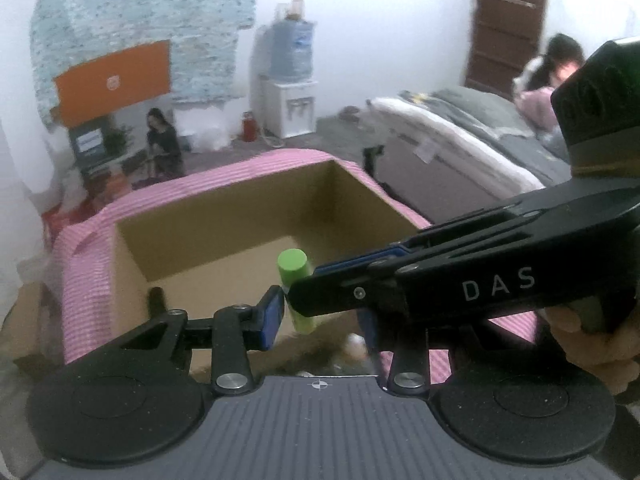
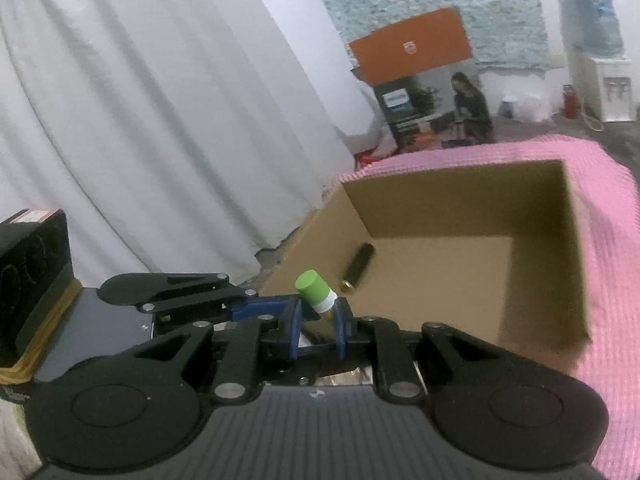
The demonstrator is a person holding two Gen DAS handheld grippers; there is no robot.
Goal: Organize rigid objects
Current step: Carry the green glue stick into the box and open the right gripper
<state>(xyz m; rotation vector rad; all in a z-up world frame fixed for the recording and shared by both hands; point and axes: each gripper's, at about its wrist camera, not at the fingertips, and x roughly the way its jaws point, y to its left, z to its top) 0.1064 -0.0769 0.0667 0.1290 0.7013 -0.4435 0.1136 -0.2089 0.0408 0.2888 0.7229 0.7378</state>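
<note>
A green-capped tube [image 1: 295, 289] stands upright over the open cardboard box [image 1: 224, 216]. In the left wrist view my right gripper [image 1: 304, 292] reaches in from the right and is shut on the tube. My left gripper [image 1: 320, 320] is open, its left blue pad [image 1: 271, 317] beside the tube. In the right wrist view the tube [image 2: 316, 292] sits between my right gripper's [image 2: 318, 330] blue fingers [image 2: 340, 332], near the box's front left corner. A black cylinder with a gold end [image 2: 357, 267] lies on the box floor [image 2: 432, 276].
A pink striped cloth [image 2: 608, 248] wraps the box's outside. A black device [image 2: 30, 280] sits left of the right gripper. White curtains [image 2: 160, 100] hang behind. A bed [image 1: 472, 136] stands to the right, a water dispenser [image 1: 290, 76] at the back wall.
</note>
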